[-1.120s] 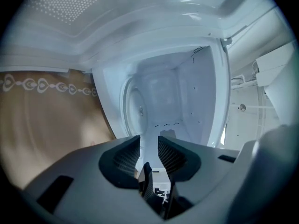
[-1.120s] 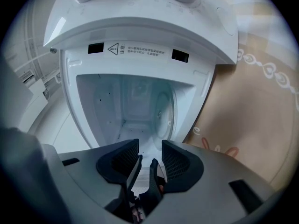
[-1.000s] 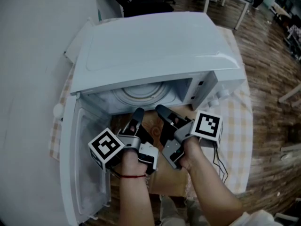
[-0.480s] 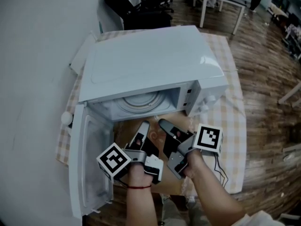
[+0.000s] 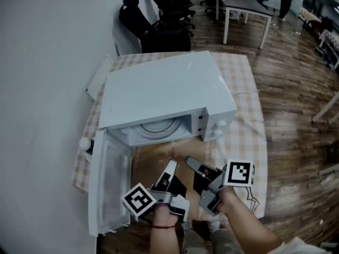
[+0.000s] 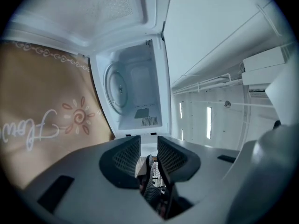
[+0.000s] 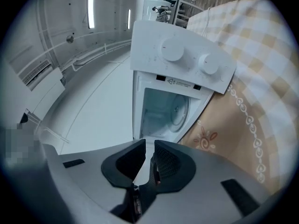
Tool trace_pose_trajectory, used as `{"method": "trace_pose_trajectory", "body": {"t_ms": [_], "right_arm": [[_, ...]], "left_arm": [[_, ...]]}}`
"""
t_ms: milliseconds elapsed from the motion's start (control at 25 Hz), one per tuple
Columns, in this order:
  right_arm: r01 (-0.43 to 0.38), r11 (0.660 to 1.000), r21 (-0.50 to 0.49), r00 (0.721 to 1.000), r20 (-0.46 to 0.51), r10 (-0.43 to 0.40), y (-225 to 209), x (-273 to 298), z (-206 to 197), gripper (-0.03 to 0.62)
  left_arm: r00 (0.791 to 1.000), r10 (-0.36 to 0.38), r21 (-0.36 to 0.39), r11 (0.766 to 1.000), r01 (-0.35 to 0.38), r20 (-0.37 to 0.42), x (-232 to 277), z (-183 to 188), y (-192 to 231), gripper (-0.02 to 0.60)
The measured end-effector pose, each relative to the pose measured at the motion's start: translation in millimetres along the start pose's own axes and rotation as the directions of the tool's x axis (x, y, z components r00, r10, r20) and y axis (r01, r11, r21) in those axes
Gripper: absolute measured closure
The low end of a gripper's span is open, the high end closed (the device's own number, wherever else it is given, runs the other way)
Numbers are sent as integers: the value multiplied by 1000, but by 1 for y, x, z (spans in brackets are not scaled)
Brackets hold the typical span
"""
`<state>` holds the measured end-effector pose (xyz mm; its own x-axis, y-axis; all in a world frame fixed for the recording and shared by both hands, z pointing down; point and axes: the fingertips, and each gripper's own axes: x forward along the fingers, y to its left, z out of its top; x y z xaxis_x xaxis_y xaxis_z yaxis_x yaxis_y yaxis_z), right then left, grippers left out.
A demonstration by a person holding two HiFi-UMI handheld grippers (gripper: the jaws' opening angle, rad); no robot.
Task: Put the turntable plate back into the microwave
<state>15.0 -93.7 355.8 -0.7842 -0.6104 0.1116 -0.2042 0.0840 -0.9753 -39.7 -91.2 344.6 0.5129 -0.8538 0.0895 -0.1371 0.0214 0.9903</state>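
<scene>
**Head view.** The turntable plate (image 5: 159, 127) lies inside the open microwave (image 5: 164, 91) on the checked desk (image 5: 241, 115). The door (image 5: 108, 187) hangs at 7 o'clock. The left tool (image 5: 168, 174) and right tool (image 5: 197, 168) hover over a brown mat (image 5: 153, 160) at 6 o'clock of the cavity.

**Left gripper view.** The jaws are narrowly spread with nothing between them. The plate is at 11 o'clock.

**Right gripper view.** The jaws have just been closing and are now a slim gap apart, empty. The plate is at 1 o'clock, below two knobs (image 7: 173, 50).

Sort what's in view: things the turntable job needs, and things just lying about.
Job: microwave, its open door, turntable plate already inside.
Lying about: brown mat, checked tablecloth, office chairs, far desk.
</scene>
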Motion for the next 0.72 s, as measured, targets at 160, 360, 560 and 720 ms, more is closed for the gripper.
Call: {"method": "trace_pose_trajectory", "body": {"t_ms": [160,360,560,720], "right_arm": [[-30,999,-43,999,-30,29,14,-21,-5,520],[-78,989,-128,996,-50,72,39,-42,-18,520],[-74,915,-396,996,-70,51,51,-70,-28,525],[-92,815,-572,996,-70,64,64,-88,-36,525]], "left_arm": [[999,-34,20,999,35,-12,-9,-23,-19,473],[995,-98,92,991,95,27,-23,-47,-47,477],[997,-71,237,969,63,22,-40,-68,-47,485],[993,-112,406,910,90,30,-53,-80,-61,485]]}}
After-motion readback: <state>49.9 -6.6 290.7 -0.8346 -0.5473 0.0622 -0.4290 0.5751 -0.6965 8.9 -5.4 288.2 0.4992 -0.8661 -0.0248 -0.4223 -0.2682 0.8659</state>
